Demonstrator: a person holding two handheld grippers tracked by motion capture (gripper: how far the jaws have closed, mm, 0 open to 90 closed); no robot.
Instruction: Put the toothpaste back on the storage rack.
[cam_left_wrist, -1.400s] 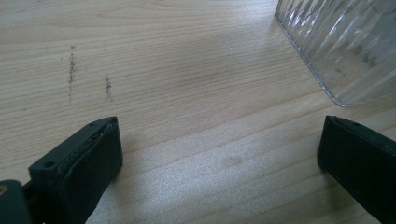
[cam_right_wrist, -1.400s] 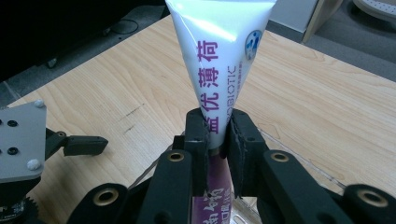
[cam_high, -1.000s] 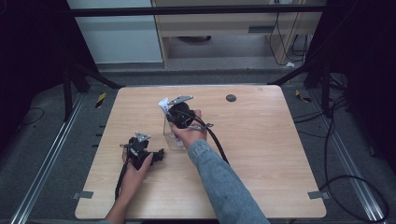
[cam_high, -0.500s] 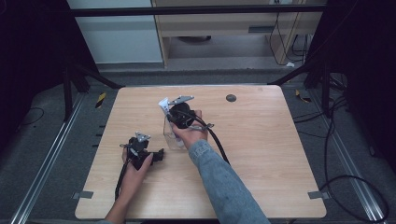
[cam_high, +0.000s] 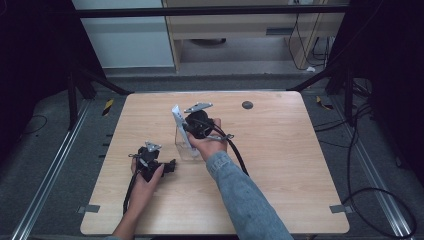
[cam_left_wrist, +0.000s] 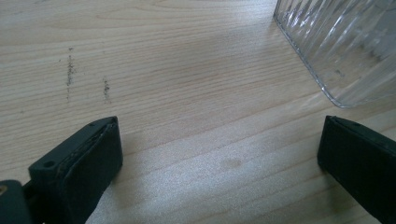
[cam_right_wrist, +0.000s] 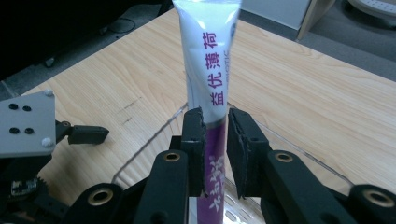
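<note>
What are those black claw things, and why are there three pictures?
A person sits at a wooden table and holds a tool in each hand. Each tool has tongs that pinch. One picture is taken from above; the other two come from small cameras riding on the tools. The right tongs are shut on a white and purple tube, held upright over a clear ribbed container. The left tongs are open, with nothing between them, close above the table beside that container. A small dark round thing lies near the far edge.

White-and-purple tube, seemingly ribbed clear container
</note>
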